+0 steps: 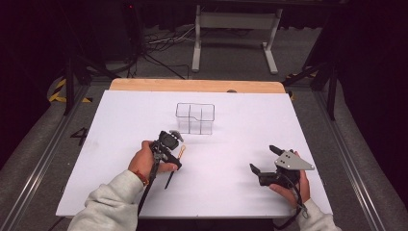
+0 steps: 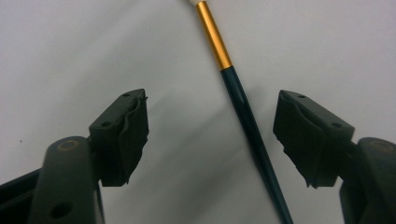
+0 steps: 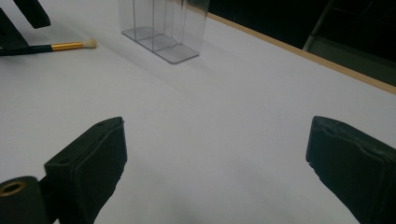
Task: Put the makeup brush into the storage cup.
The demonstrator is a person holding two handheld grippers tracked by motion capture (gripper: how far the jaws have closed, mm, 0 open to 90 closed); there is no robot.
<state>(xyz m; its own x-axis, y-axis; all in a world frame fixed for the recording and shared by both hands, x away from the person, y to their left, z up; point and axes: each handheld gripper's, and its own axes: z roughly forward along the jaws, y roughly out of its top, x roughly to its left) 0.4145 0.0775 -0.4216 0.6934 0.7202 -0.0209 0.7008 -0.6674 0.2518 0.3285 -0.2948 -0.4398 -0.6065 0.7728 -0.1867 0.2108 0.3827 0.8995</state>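
The left tongs [image 2: 211,135] stand partly open over the makeup brush [image 2: 247,121], its dark handle lying flat on the white table [image 1: 231,192] between the pads, untouched. A good grip wants the pads square across the handle below the gold ferrule — centred, not skewed. The right tongs [image 3: 215,163] hang wide and empty. Farther off stands the clear organizer [image 1: 195,118] — the likely place for the brush.
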